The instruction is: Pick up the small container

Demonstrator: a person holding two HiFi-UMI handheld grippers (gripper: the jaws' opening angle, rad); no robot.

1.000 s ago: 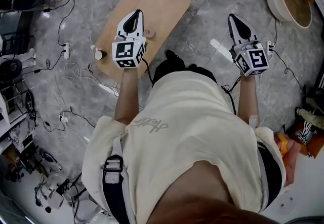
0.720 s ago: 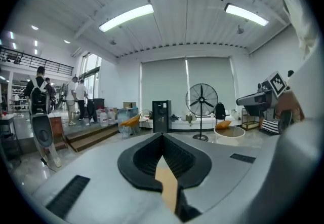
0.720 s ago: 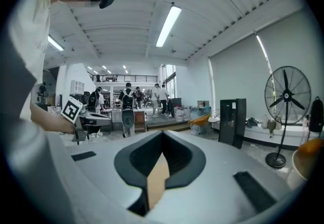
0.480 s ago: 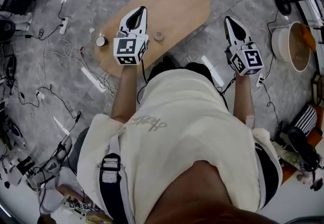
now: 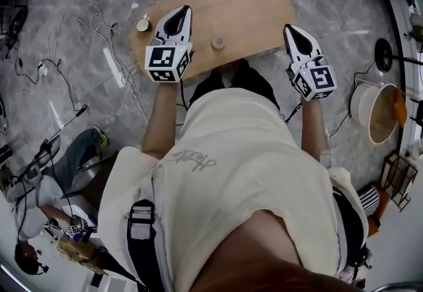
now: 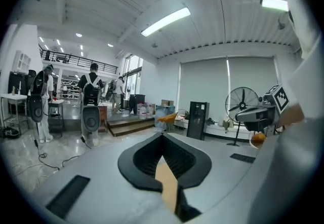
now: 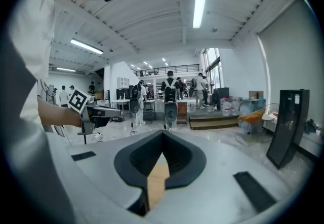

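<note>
1. Head view: small container (image 5: 143,24) sits at the left end of the table (image 5: 251,0), just beside left gripper (image 5: 180,18) tip.
2. Left gripper & right gripper (image 5: 291,32) both closed, nothing btwn jaws.
3. Prob light, rigid, smooth; pinch across sidewalls, gently.

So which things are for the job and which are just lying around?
Job: left claw, right claw, wooden table, and the small cup or small round pot, can't tell which.
Lying about: floor cables, big tub.
</note>
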